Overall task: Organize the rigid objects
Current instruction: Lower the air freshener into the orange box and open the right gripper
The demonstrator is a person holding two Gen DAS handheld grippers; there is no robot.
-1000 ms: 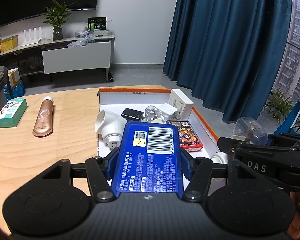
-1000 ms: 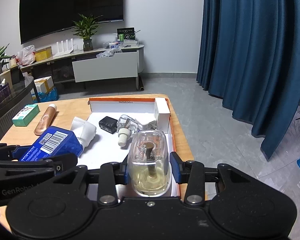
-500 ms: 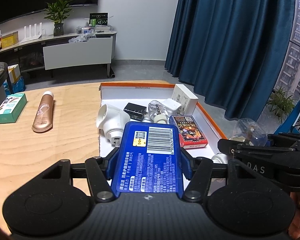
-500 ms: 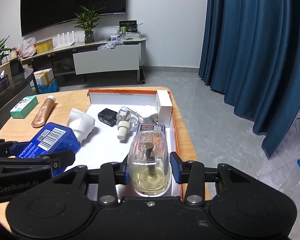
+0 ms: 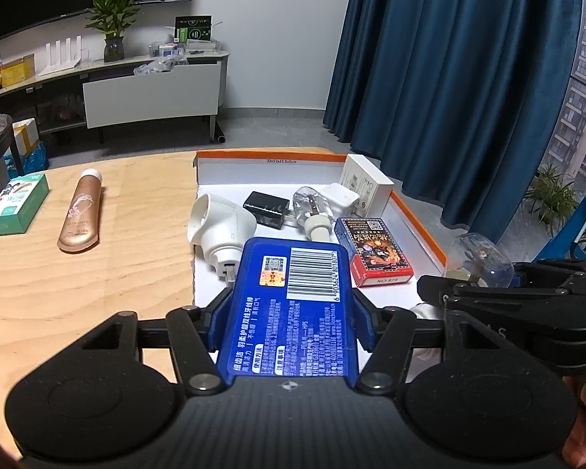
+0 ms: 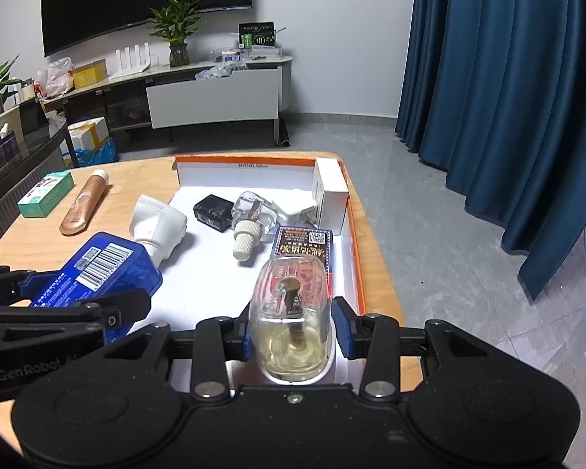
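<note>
My left gripper is shut on a blue floss box with a barcode, held above the near left part of the white tray; it also shows in the right wrist view. My right gripper is shut on a clear bottle holding yellowish liquid, over the tray's near right corner; the bottle shows in the left wrist view. In the tray lie a white adapter, a black charger, a second clear bottle, a red card deck and a white box.
A wooden table carries the orange-rimmed tray. Left of the tray lie a bronze tube and a green-white box. Blue curtains hang to the right. A TV cabinet stands at the far wall.
Both grippers, still holding their objects, have drawn back a little; the tray's contents sit further out in view and the red card deck shows more fully.
</note>
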